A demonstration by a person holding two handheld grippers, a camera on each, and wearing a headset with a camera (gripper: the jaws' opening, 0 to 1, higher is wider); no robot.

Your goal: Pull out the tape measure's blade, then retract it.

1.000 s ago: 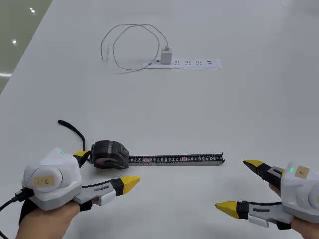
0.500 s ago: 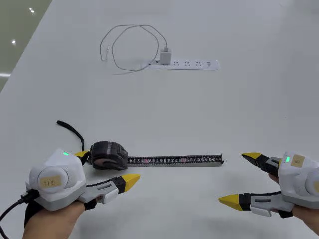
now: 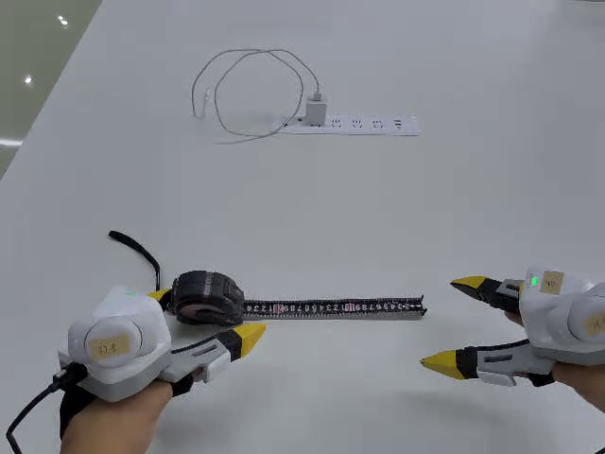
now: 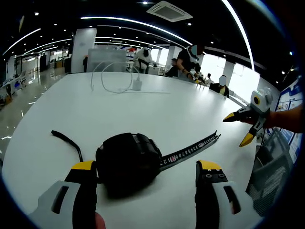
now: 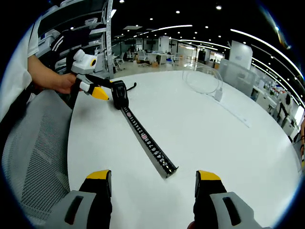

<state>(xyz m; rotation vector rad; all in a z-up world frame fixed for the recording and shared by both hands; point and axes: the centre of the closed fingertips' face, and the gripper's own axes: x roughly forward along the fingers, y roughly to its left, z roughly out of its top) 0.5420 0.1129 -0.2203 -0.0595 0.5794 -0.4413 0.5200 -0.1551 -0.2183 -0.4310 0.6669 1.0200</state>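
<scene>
While left gripper view adds people (image 4: 190, 57) upper centre, black tape measure (image 3: 206, 297) lies with blade (image 3: 345, 306) out; left gripper (image 3: 203, 316) wide astride it, right gripper (image 3: 448, 322) wide.

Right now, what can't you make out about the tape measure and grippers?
Numerals on the blade: too small in the head view to read surely.
Any lock button on the tape measure case: lost in the dark shell, left gripper view.
Whether the left gripper touches the case: its far jaw tip is partly behind it, head view.
Rear of the right gripper: cut off by the head view's right edge.
</scene>
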